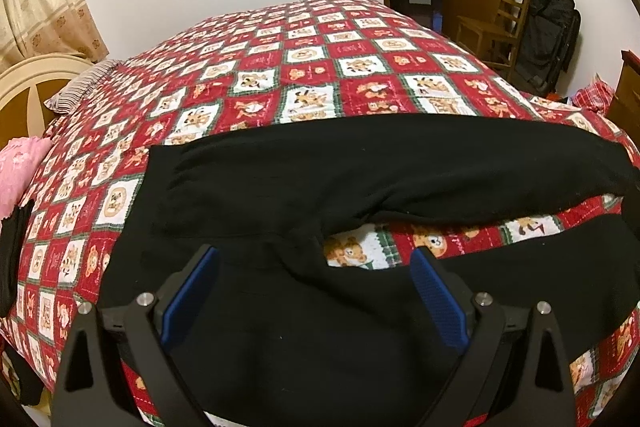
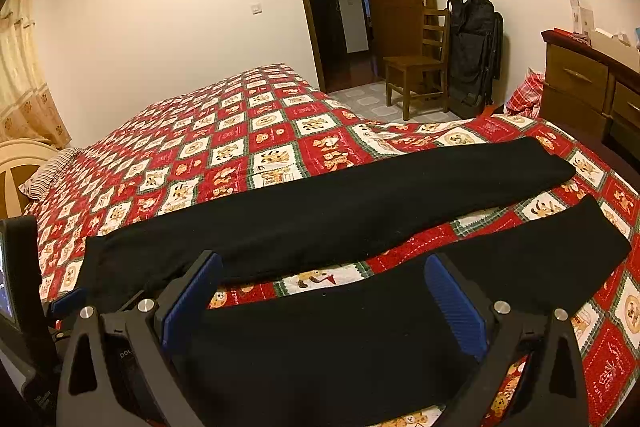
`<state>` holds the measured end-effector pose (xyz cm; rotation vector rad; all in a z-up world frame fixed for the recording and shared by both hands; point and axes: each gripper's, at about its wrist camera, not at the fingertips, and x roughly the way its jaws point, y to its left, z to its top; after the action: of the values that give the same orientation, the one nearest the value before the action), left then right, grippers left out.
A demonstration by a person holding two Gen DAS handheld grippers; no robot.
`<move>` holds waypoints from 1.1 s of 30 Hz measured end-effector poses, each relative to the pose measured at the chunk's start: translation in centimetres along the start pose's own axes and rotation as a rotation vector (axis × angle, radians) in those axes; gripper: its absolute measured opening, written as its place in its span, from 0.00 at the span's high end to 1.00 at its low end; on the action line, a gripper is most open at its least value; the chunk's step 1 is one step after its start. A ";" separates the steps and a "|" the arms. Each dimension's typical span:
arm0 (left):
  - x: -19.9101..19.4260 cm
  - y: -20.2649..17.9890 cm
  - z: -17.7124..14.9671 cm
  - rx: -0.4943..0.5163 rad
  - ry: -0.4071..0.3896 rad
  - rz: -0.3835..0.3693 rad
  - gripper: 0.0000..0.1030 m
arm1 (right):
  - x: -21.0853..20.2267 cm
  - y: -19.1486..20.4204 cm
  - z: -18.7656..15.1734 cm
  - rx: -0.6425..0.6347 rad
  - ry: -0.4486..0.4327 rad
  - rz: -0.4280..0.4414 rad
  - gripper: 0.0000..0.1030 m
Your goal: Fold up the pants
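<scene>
Clearly the black pants (image 1: 360,167) lie spread flat on the bed, on its red patchwork quilt (image 1: 304,67), unfolded, with both legs open in a narrow V. Going left to right in the left wrist view, the waistband end sits at about 9 o'clock and the seat and crotch at 6 o'clock, right under the left tongs (image 1: 314,263), whose blue pads stand wide apart over the cloth and hold nothing. From there the far leg runs out toward 3 o'clock, with a wedge of quilt showing between the legs. In the right wrist view the right tongs (image 2: 320,267) are likewise spread apart and empty, hanging over the near leg (image 2: 520,259), while the far leg (image 2: 360,203) stretches from 9 o'clock up toward its cuff at 2 o'clock. So the long axis runs left to right across the bed, waist to the left, cuffs to the right. The fabric looks like a soft, light knit that will likely droop and stretch rather than hold a crease; it should not be slippery. A sensible hold, as I judge it, is the near edge of the near leg, one pinch near the waist and one near the cuff, to lay it over the far leg.
</scene>
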<state>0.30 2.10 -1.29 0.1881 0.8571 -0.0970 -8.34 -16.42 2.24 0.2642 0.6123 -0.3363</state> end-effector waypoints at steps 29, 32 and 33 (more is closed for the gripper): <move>0.0 0.1 -0.1 0.014 0.002 0.009 0.05 | 0.0 0.3 -0.2 -0.005 0.011 -0.001 0.01; 0.1 0.1 -0.2 0.014 0.004 0.009 0.05 | 0.1 0.3 -0.3 -0.005 0.016 -0.002 0.01; 0.1 0.1 -0.2 0.015 0.006 0.009 0.05 | 0.0 0.3 -0.3 -0.005 0.017 -0.002 0.01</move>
<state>0.24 2.27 -1.47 0.2061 0.8614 -0.0944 -8.34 -16.07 2.02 0.2616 0.6297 -0.3346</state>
